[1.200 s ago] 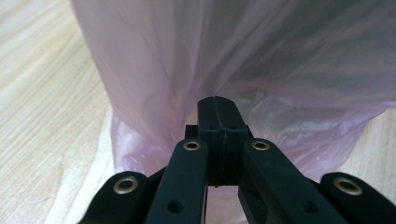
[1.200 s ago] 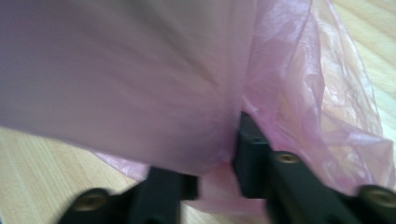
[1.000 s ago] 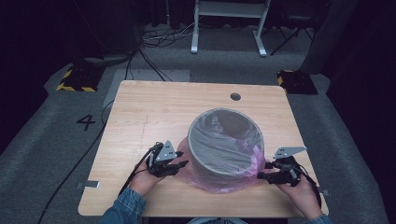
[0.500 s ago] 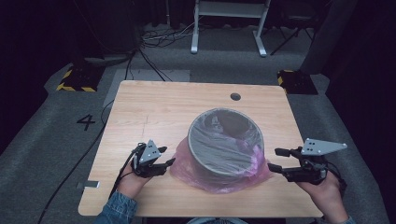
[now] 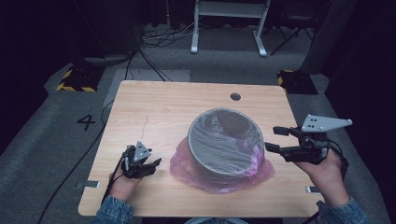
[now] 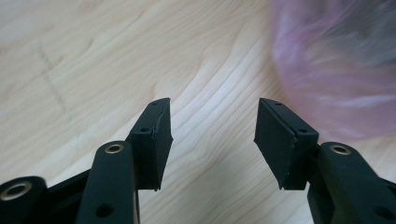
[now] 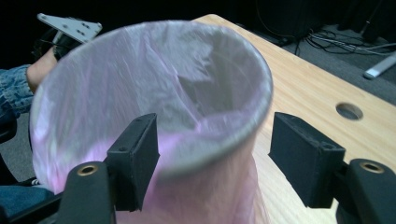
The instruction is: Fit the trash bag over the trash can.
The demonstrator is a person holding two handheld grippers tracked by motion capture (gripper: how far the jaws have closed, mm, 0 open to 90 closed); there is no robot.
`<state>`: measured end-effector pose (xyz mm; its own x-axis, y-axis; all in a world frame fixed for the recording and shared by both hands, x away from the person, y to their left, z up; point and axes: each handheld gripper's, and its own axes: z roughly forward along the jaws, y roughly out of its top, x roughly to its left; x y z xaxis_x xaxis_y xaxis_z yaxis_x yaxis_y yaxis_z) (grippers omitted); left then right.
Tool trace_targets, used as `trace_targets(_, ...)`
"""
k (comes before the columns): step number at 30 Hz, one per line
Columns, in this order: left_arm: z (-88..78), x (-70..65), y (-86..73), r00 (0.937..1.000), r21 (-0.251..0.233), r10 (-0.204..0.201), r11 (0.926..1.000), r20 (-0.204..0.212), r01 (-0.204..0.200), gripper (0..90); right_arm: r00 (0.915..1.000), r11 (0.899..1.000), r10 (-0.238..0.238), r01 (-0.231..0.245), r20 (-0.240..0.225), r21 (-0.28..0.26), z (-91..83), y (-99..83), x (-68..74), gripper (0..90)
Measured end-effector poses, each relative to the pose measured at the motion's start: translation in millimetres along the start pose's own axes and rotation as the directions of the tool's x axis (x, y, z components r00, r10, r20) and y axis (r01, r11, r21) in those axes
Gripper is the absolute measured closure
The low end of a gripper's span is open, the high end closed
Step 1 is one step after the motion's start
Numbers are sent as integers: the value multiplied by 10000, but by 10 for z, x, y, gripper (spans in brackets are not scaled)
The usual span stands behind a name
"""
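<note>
Two grippers w/ jaws wide, nothing between: left gripper (image 5: 154, 164) low on desk (image 5: 159, 112), right gripper (image 5: 275, 139) raised beside bin (image 5: 225, 140), pink bag (image 5: 259, 170) lining it, mid-desk; both jaws just opened further

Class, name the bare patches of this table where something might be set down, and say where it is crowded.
Free: the far strip between the bin and the table hole, and the table's far-left quarter. Crowded: the near edge, where the pink bag spreads.
</note>
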<state>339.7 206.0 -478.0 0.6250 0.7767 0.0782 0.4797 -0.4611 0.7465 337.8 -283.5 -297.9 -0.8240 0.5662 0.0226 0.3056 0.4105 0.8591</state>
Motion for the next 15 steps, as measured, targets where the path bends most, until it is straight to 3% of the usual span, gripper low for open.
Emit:
trace_targets(7,-3,53,-106,9993,319,-189,9993,-334,200,458,9987,9989,-447,451,-249,154,213,278,58,327)
trace_targets(15,2,84,-194,9974,603,-392,9973,-599,429,453,9987,9991,-242,257,-439,333,515,510,109,291)
